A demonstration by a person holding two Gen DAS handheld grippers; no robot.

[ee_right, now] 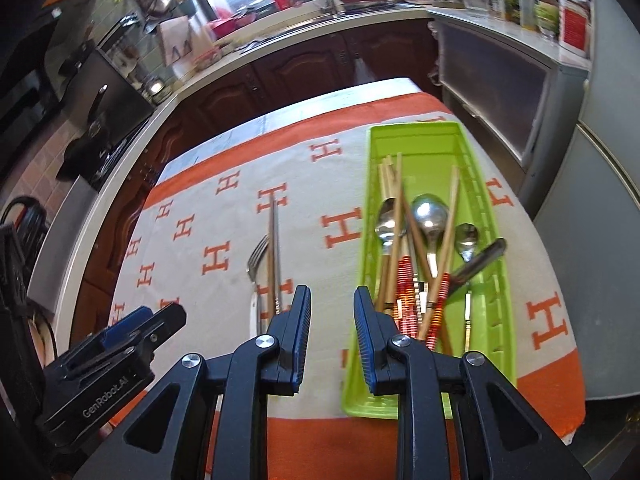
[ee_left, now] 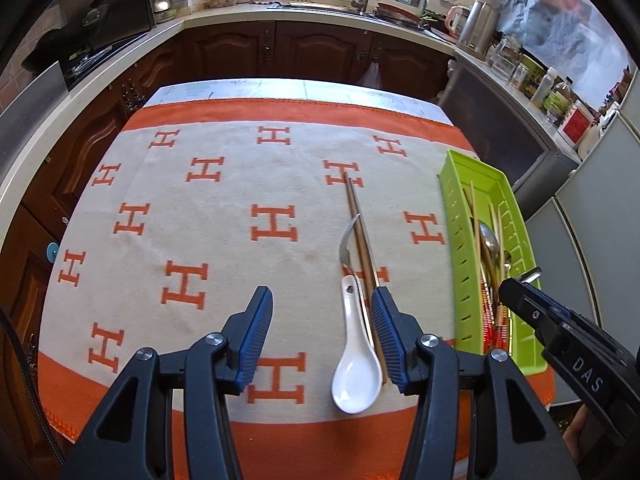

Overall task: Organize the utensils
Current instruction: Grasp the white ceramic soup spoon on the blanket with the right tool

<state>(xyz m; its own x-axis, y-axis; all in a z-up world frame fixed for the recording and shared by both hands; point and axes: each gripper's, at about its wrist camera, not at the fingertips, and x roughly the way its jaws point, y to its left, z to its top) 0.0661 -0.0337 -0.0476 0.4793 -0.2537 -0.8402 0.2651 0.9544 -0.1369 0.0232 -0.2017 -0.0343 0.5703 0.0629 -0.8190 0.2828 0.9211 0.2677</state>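
With left gripper (ee_left: 322, 332) wide open and empty, right gripper (ee_right: 331, 322) narrowly parted and empty, best to straddle the white spoon (ee_left: 356, 372) on the tabletop beside fork (ee_left: 347, 246) and chopsticks (ee_left: 358, 216), then carry to green tray (ee_left: 456, 248).

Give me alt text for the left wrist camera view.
The open left gripper hovers over a white ceramic spoon, a fork and brown chopsticks on an orange-patterned cloth; a green tray holds other utensils at right.
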